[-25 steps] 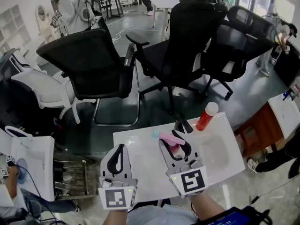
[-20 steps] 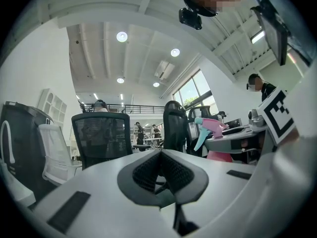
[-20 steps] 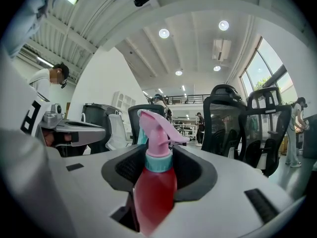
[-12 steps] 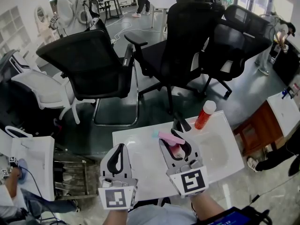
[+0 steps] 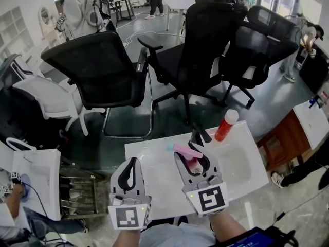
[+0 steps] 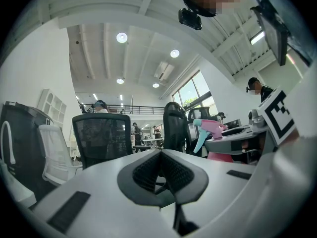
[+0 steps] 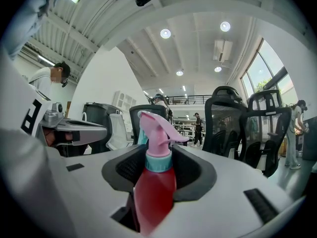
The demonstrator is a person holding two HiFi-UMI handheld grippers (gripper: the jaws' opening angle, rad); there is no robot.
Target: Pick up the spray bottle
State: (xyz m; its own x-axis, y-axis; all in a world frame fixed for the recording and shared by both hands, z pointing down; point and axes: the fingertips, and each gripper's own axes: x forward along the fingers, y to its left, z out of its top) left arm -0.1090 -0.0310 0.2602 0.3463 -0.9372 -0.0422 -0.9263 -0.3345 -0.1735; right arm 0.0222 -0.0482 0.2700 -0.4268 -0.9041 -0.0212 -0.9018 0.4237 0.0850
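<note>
Head view: a white table (image 5: pixel 154 181) served as landmark. The right gripper (image 5: pixel 192 158) hung over its middle, clamped on the spray bottle (image 5: pixel 187 152), which stood upright with its pink head uppermost. Whether the bottle's base rested on the table could not be told. The left gripper (image 5: pixel 132 161) hung over the table's left part, jaws pressed together and empty, apart from the bottle. A red bottle (image 5: pixel 225 127) with a white cap stood at the table's far right edge. A small black object (image 5: pixel 199 136) lay at the far edge, just beyond the spray bottle. Three black office chairs (image 5: pixel 103 76) crowded the floor beyond the table, and a white chair (image 5: pixel 46 99) stood off to its left.

Left gripper view: the pads met at the tips with nothing between them. Chairs stood beyond the table, and the spray bottle's pink head showed at the right.

Right gripper view: both pads bore on the bottle's red body below its teal collar. The pink head blocked the middle of the outlook, with chairs beyond the table.
</note>
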